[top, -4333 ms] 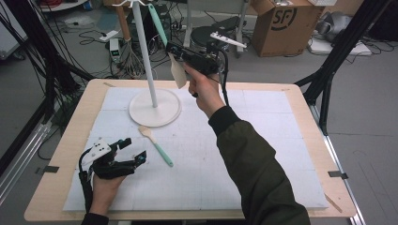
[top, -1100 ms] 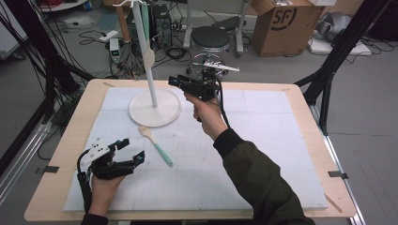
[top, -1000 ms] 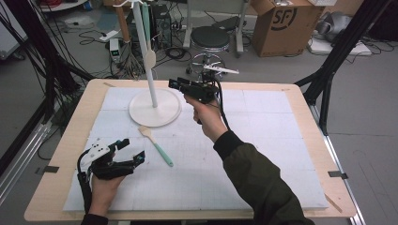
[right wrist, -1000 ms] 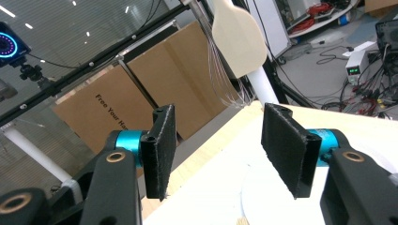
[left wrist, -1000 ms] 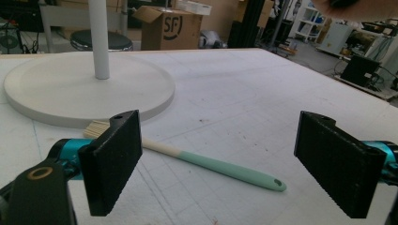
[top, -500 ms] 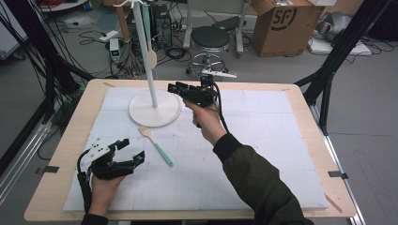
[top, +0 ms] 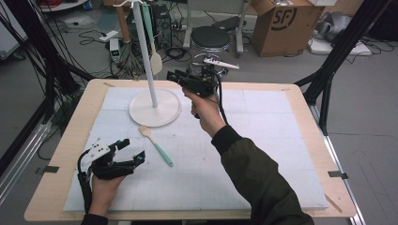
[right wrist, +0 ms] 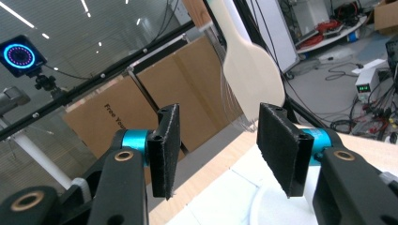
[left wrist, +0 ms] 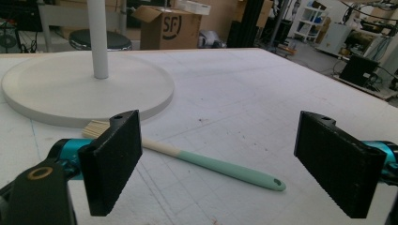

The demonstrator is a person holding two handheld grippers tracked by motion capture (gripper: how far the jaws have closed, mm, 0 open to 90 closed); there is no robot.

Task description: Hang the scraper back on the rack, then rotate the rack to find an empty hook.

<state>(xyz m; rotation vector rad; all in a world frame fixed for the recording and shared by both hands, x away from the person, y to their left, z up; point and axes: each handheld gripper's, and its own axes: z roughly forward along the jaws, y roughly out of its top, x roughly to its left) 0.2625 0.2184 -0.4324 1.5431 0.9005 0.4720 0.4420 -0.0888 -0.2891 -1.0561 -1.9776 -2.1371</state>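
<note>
While printed "SF" on box [top: 290, 18]: white mat [top: 263, 140] on desk [top: 61, 154]; right tongs [top: 172, 76] narrowing, empty, left tongs [top: 133, 151] released.

The hanging spatula's [right wrist: 251, 70] handle runs off the right gripper view's top edge

stand [top: 155, 105]: white | hung spatula [top: 155, 63]: cream blade, mint handle | spatula on mat [top: 156, 146]: wood-tone head, mint handle | mat [top: 263, 154]: white w/ faint grid | table [top: 61, 154]: light wood | grippers: blk pads, teal hubs
</note>
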